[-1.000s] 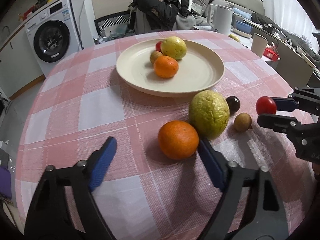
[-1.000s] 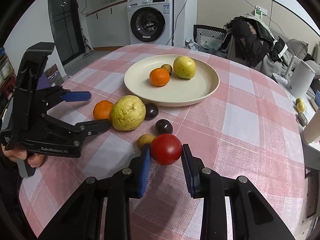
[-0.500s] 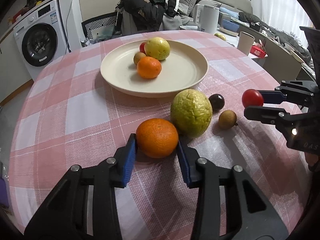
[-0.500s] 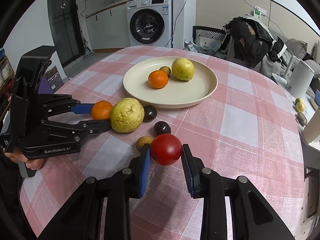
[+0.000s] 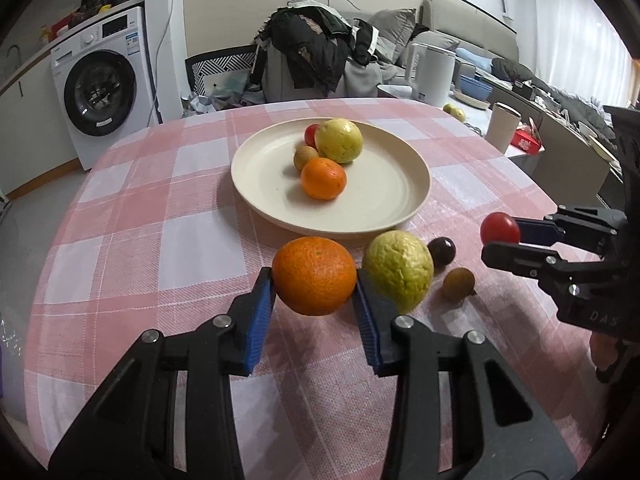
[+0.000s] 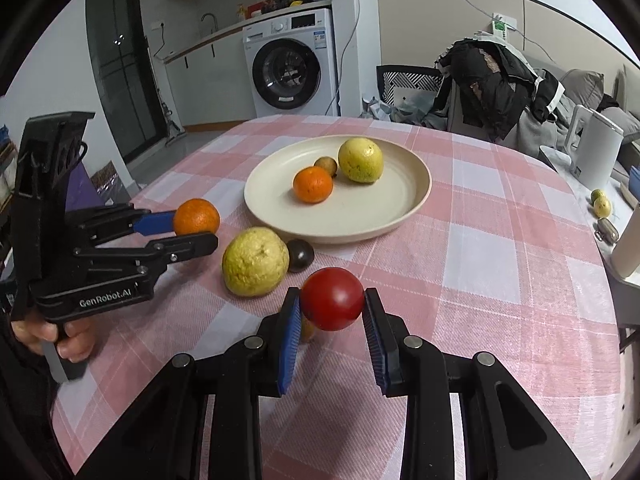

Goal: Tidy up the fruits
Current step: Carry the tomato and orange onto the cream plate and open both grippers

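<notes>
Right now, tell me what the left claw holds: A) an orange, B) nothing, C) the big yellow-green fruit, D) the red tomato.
A: the left claw has its blue pads pressed on both sides of the orange, while the red tomato sits in the right claw.

A lived-in home, an open room joining kitchen corner and lounge. A front-loading washing machine (image 6: 289, 68) sits under a counter with a tap (image 6: 208, 20) at the back. A round table with a pink checked cloth (image 5: 160, 216) fills the middle. Beyond its far edge stand a chair heaped with dark clothes (image 5: 316, 52), a grey sofa (image 5: 448, 28) and a white kettle (image 5: 430, 72).
</notes>
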`<action>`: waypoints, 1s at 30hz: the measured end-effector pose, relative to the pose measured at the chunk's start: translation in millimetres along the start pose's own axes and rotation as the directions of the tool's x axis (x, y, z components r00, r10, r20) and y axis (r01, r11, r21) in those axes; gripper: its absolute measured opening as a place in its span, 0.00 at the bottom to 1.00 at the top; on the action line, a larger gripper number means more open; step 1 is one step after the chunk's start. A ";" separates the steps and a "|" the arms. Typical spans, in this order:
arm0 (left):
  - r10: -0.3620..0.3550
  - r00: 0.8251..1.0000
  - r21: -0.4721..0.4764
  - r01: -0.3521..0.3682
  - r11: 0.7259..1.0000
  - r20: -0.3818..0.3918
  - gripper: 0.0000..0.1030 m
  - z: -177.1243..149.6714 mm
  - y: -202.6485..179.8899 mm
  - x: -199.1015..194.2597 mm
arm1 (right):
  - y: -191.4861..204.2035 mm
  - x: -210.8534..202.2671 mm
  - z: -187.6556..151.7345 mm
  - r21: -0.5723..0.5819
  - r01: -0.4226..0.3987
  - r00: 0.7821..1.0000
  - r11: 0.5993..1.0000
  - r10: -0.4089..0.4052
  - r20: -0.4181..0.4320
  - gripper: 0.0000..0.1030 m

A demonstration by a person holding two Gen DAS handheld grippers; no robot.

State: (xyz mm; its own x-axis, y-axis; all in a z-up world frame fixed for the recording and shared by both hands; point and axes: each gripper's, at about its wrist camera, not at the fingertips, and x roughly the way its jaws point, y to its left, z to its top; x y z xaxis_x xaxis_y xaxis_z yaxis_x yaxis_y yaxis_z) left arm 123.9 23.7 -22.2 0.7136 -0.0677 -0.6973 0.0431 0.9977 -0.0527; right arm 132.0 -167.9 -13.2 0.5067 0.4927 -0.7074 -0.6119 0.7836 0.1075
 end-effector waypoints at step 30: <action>0.064 0.998 -0.006 -0.064 0.998 0.013 0.35 50.2 4.1 59.4 | -24.7 61.9 53.6 0.186 -0.017 1.000 0.982 0.013 0.024 0.31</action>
State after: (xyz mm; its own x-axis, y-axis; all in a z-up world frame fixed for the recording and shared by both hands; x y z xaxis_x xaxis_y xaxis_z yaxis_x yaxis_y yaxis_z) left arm 201.6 24.1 -27.9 0.7242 -0.0033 -0.6896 -0.0072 0.9999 -0.0124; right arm 211.1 -136.5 -22.2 0.5133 0.5113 -0.6893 -0.4969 0.8319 0.2471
